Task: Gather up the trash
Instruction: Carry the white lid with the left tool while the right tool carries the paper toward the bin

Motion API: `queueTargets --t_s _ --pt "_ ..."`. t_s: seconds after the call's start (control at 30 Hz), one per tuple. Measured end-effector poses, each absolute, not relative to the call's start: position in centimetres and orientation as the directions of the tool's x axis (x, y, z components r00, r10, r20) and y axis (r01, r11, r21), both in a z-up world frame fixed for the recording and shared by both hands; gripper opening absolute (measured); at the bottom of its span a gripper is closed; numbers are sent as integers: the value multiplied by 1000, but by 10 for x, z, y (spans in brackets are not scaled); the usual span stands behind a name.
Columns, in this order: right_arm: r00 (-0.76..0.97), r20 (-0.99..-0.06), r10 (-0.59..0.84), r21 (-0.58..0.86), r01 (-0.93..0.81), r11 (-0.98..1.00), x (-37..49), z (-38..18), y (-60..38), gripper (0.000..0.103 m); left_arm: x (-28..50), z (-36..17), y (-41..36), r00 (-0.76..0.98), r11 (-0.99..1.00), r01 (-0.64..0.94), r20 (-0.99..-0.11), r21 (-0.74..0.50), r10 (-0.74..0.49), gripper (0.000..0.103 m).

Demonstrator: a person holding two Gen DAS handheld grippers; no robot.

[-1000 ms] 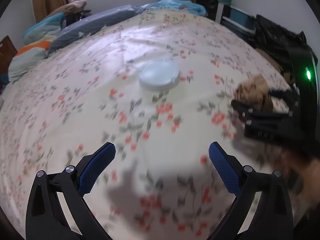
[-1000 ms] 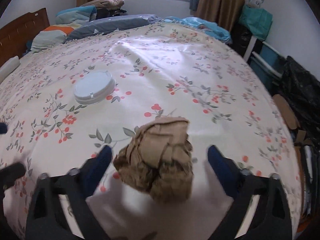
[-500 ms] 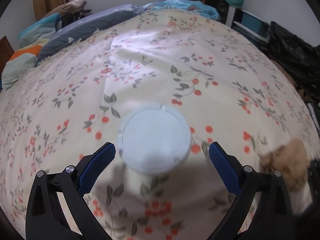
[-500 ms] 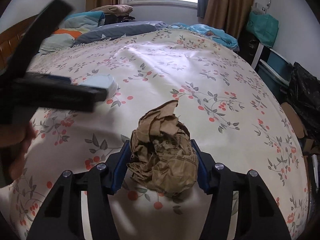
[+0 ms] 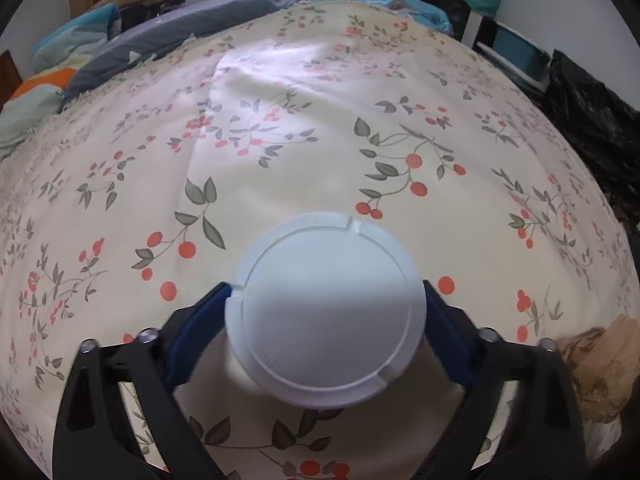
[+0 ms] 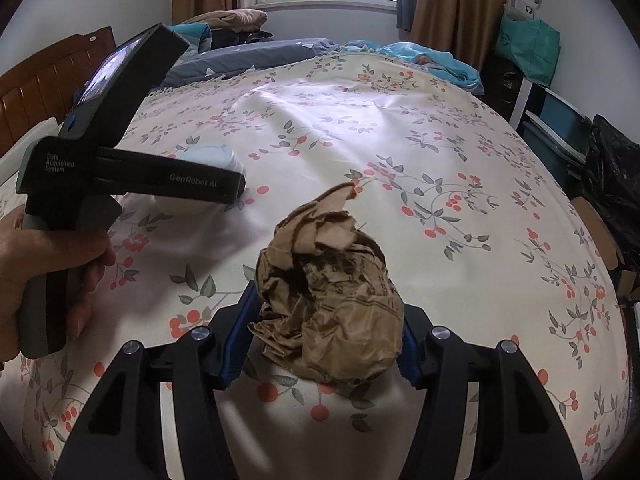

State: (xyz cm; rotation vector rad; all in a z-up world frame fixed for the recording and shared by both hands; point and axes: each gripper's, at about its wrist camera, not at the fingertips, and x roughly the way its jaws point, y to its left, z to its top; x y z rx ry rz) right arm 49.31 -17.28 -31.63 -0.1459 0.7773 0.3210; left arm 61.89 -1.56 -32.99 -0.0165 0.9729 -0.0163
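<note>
Leftmost, the left gripper (image 5: 326,312) clamped a round white lid (image 5: 325,309), flat face up, on the floral bedspread (image 5: 280,128). Rightward, the right gripper (image 6: 322,336) squeezed a crumpled brown paper ball (image 6: 328,312), its torn flap pointing up.

In the right wrist view, the left gripper (image 6: 240,184) and the hand (image 6: 36,276) that holds it fill the side from 8 to 10 o'clock. The bed (image 6: 400,128) lies open and flat from 11 to 2 o'clock. At its far edge, at 12 o'clock, folded blankets (image 6: 240,52) are piled. Past the bed edge at 3 o'clock a black bag (image 6: 616,184) and boxes (image 6: 560,120) stand close together. In the left wrist view, the crumpled paper (image 5: 600,372) blocks 4 o'clock.
</note>
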Motion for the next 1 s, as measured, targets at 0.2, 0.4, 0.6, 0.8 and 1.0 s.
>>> queueTargets --t_s 0.2,0.4,0.6,0.8,1.0 --pt "658 -711 246 2 -348 937 492 -316 -173 54 609 -328 -21 563 999 32 -826 -16 -31 83" --pt "666 -697 267 33 -342 939 489 -304 -180 51 572 -320 -19 569 999 44 -822 4 -22 83" --pt "666 -693 276 36 -350 936 457 -288 -186 50 510 -305 -13 578 999 48 -815 -12 -38 83" --pt "664 -690 288 31 -371 928 401 -271 -190 50 439 -287 -11 586 999 52 -809 -13 -41 83" --pt "664 -680 313 36 -396 918 337 -247 -193 50 366 -269 -10 586 999 52 -810 1 -30 83"
